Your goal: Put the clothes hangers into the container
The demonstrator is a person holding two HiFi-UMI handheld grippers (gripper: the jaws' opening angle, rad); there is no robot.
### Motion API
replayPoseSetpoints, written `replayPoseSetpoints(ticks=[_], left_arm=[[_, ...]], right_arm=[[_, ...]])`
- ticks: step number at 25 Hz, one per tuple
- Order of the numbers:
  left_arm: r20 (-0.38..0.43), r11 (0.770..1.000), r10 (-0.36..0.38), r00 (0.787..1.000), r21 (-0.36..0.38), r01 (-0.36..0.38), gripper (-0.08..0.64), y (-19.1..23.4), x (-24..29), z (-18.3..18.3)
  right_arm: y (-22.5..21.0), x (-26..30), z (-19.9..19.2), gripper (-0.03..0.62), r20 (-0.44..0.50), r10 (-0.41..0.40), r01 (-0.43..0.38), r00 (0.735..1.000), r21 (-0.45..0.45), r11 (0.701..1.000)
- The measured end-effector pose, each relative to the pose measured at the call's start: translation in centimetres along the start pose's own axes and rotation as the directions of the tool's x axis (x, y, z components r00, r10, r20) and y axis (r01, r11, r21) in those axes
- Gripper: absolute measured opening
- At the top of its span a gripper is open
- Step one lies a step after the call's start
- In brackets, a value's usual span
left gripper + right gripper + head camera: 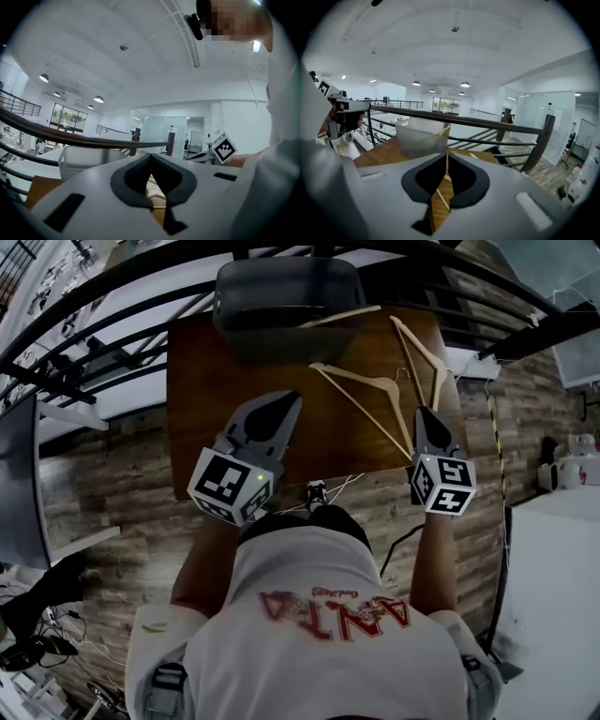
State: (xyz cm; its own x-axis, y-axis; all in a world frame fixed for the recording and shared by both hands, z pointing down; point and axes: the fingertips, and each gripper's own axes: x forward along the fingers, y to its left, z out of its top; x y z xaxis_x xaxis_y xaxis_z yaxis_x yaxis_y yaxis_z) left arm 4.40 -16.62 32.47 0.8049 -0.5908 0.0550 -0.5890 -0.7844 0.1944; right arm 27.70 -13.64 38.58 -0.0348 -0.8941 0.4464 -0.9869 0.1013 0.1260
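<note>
Two wooden hangers lie on the brown table [208, 418]: one [367, 388] near the middle, the other [424, 354] towards the right edge. A third hanger [339, 317] leans out of the grey container [281, 292] at the table's far edge. My left gripper [289, 397] hovers over the table's middle, shut and holding nothing, its tips meeting in the left gripper view [151, 158]. My right gripper [421, 412] sits by the near end of the middle hanger, jaws shut [446, 154]. A thin hanger bar [440, 197] shows below them on the wood, not gripped.
A black metal railing [112, 306] runs behind the table and the container [419, 138]. The table's right edge lies just beside my right gripper. A cable [398, 545] trails on the plank floor, and a white cabinet [562, 549] stands at the right.
</note>
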Motion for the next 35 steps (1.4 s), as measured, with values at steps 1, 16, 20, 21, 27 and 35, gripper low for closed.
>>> replayPoseSetpoints(ticks=[1, 16, 20, 21, 27, 35], left_arm=[[-0.010, 1.000, -0.009, 1.000, -0.005, 0.009, 0.009, -0.4, 1.0, -0.4], [-0.149, 0.999, -0.012, 0.989, -0.053, 0.004, 0.009, -2.3, 12.6, -6.5], [-0.174, 0.996, 0.034, 0.984, -0.070, -0.047, 0.009, -0.9, 13.5, -8.3], [-0.180, 0.996, 0.046, 0.983, -0.073, -0.060, 0.009, -0.4, 13.6, -8.7], [-0.204, 0.988, 0.103, 0.973, -0.093, -0.124, 0.009, 1.7, 14.2, -10.4], [-0.227, 0.982, 0.111, 0.968, -0.123, -0.142, 0.009, 2.5, 14.2, -11.8]], right_arm=[[-1.2, 0.2, -0.8, 0.008, -0.022, -0.014, 0.014, 1.000, 0.008, 1.000], [-9.2, 9.9, -13.6, 0.146, -0.388, 0.099, -0.085, 0.916, 0.054, 0.995], [-9.1, 13.9, -17.4, 0.160, -0.490, 0.147, -0.139, 0.859, 0.053, 0.989], [-9.0, 14.7, -18.2, 0.161, -0.513, 0.156, -0.151, 0.844, 0.052, 0.987], [-8.4, 17.8, -23.2, 0.161, -0.627, 0.195, -0.197, 0.754, 0.068, 0.978], [-7.4, 19.5, -26.2, 0.160, -0.665, 0.242, -0.203, 0.707, 0.136, 0.970]])
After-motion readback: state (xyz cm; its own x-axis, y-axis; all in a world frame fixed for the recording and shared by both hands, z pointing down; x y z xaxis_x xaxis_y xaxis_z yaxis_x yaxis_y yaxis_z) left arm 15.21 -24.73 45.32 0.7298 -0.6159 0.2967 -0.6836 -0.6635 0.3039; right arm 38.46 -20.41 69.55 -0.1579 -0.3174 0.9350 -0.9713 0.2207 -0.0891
